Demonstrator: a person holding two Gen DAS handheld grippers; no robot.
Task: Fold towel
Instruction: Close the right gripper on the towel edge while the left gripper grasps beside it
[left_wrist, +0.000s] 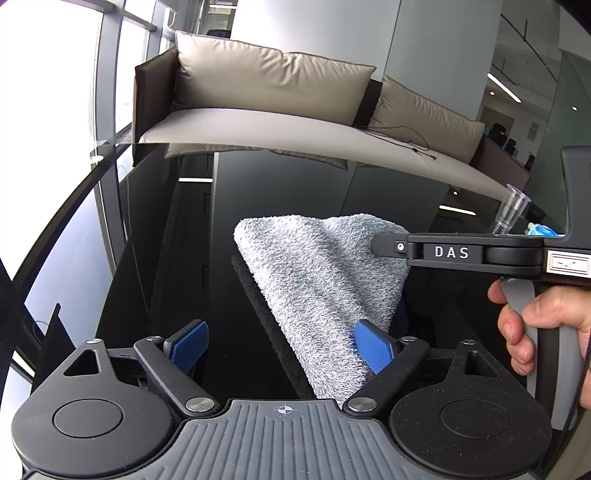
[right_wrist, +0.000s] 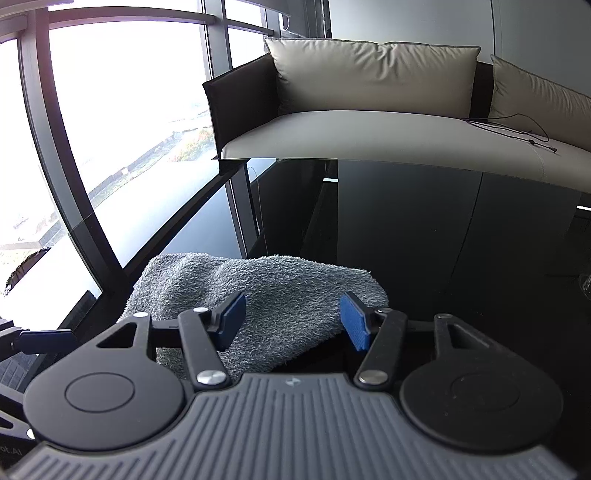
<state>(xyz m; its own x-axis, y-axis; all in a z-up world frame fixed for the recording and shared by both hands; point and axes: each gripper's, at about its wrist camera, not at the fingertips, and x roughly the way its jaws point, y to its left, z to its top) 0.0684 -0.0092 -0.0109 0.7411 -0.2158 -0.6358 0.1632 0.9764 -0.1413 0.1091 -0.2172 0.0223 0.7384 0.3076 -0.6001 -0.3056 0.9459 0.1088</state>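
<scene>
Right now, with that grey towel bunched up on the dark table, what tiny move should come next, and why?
Probably ease the right gripper forward and close it on the towel: its pads stand apart with the cloth between them, not pressing, so nothing is gripped for a fold.

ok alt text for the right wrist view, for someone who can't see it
A rumpled grey towel lies on a glossy black table, with the right gripper just above its near edge, blue pads apart and not pinching the cloth. Behind stand a beige sofa and bright windows.
</scene>
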